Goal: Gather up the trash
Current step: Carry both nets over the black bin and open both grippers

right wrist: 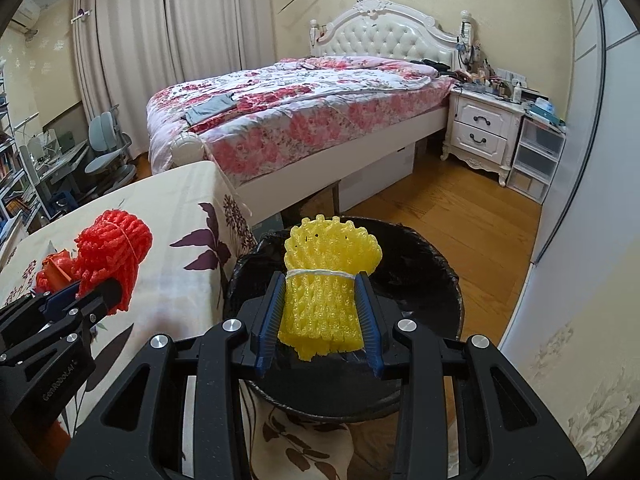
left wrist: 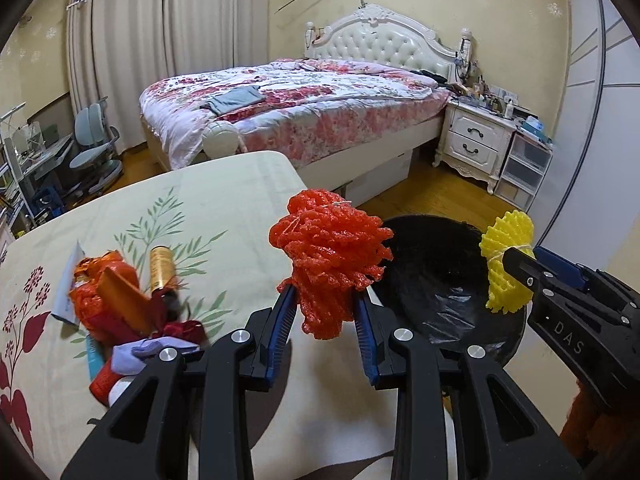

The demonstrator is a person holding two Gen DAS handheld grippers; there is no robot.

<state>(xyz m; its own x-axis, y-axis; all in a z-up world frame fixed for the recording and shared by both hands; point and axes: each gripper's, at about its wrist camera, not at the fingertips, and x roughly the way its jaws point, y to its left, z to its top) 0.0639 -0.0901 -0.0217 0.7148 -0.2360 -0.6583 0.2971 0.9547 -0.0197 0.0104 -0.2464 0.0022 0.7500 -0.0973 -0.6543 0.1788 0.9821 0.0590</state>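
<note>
a yellow foam net bundle (right wrist: 326, 300) clamped in the right gripper (right wrist: 320, 320) hangs over the black-lined bin (right wrist: 432, 280), the left gripper (left wrist: 326, 316) clamped on an orange bundle (left wrist: 328, 256) near the desk (left wrist: 224, 216) edge; releasing into the bin looks next.

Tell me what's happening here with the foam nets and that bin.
A person is clearing trash off a cloth-covered table with two handheld grippers. The left gripper has its jaws shut on a bundle of red foam fruit netting, at the table's edge beside the bin. The right gripper holds a tied yellow foam netting bundle over the black-lined trash bin. Neither bundle is dropped yet. More rubbish sits piled on the table.
</note>
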